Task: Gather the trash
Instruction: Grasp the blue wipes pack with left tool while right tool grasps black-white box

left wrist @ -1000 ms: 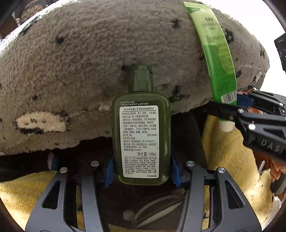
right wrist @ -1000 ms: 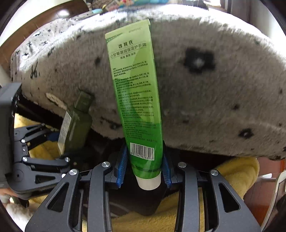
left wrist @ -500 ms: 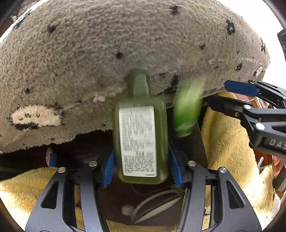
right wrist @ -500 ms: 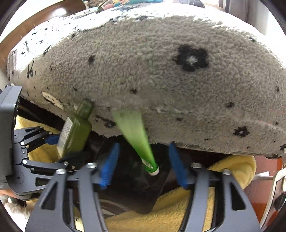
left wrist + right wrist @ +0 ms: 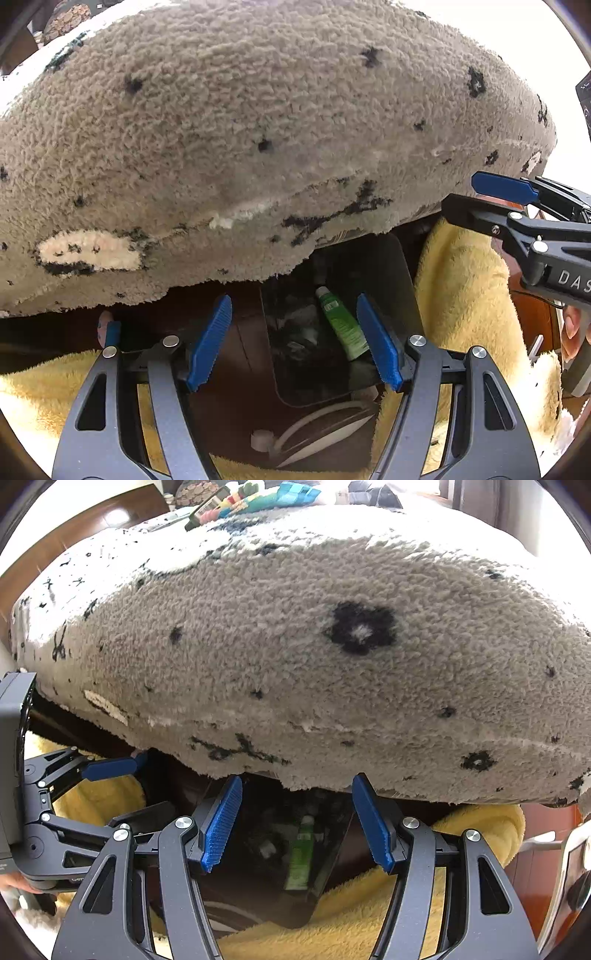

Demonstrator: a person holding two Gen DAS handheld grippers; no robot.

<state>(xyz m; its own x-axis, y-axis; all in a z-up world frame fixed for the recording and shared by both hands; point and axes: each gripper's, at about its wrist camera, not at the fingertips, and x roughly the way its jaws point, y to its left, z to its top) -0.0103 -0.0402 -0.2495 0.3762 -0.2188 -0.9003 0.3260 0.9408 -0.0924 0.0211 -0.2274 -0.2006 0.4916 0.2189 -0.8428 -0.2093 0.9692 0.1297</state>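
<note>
The green tube (image 5: 341,326) lies inside the dark bin (image 5: 400,280), slanted, with its white cap toward the far wall; in the right wrist view the same tube (image 5: 301,853) shows as a green strip deep in the bin (image 5: 334,853). Other contents of the bin are too dark to make out. The left gripper (image 5: 295,343) hangs above the bin with its jaws opening, and nothing sits between its blue pads (image 5: 210,341); the tube is seen far below them, not touched. The right gripper (image 5: 297,823) hovers over the same bin with its jaws standing well apart and empty. Each gripper appears at the edge of the other's view. A grey fuzzy blanket (image 5: 258,147) with black marks overhangs the bin from above, and a yellow fleece (image 5: 461,288) lies beside and below the bin.
</note>
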